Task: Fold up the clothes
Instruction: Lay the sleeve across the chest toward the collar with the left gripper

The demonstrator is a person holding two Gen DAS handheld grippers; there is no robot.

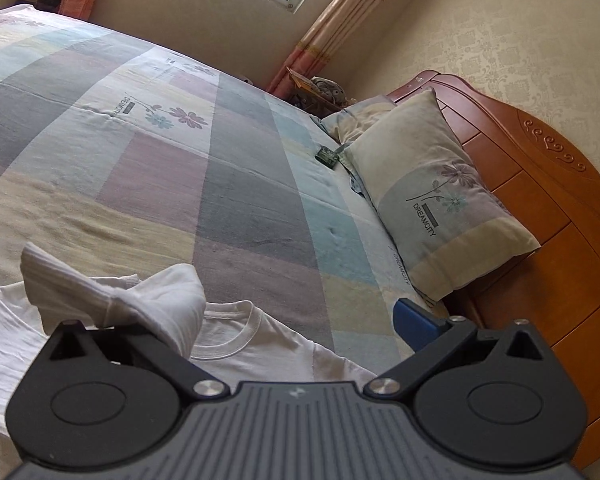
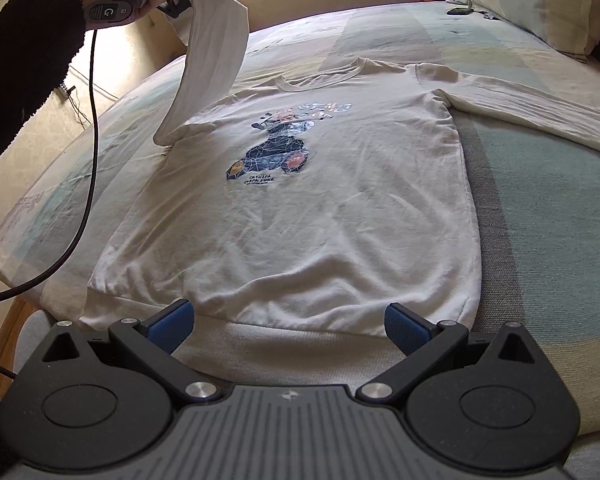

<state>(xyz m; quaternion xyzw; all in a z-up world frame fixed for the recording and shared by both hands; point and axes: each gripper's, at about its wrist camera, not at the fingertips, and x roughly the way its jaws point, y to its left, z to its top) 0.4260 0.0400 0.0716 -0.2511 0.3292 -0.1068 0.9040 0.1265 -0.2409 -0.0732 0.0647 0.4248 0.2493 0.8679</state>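
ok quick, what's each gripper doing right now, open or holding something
Left gripper: one long sleeve of the white printed sweatshirt hangs lifted from it; whether the jaws are shut cannot be told.
Right gripper: open, empty, at the sweatshirt's hem.

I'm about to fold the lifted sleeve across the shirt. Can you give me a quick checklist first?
1. Left hand-held gripper clamped on lifted sleeve: not ok. The jaws stand wide and the cloth is only draped over one finger.
2. Right hand-held gripper open near the hem: ok.
3. Shirt body flat, print up: ok.
4. Other sleeve spread flat: ok.
5. Cable off the shirt: ok.
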